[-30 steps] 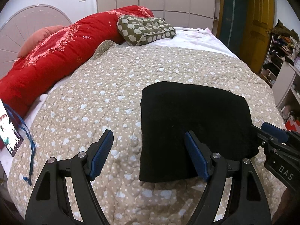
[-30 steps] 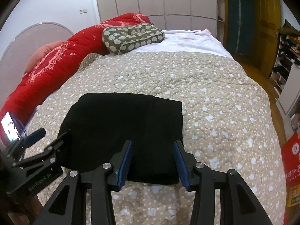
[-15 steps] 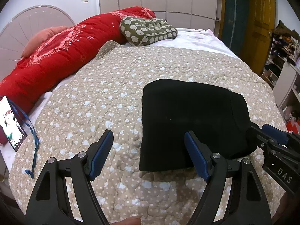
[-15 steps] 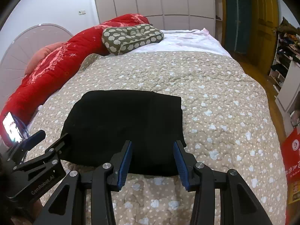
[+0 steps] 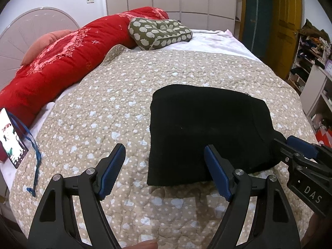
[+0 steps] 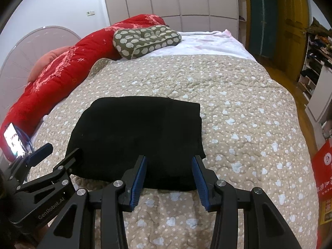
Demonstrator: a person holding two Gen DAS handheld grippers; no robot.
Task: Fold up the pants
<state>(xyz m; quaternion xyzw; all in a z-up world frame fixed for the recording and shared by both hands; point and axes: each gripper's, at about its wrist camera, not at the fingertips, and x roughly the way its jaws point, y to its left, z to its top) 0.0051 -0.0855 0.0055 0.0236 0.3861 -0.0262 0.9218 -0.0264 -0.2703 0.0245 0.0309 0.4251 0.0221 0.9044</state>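
- Left gripper (image 5: 165,164) fingers are standing wide apart, empty; right gripper (image 6: 169,172) fingers are gaping halfway, empty.
- Folded pants (image 5: 207,132) are lying on the quilt (image 5: 103,114), at twelve o'clock of both grippers.
- Advisable: withdrawing cleanly, leaving the fold undisturbed.

Pants (image 5: 207,132) sit slightly farther from both grippers (marginally).

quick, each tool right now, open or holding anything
left tool: open, holding nothing.
right tool: open, holding nothing, above the folded black pants.
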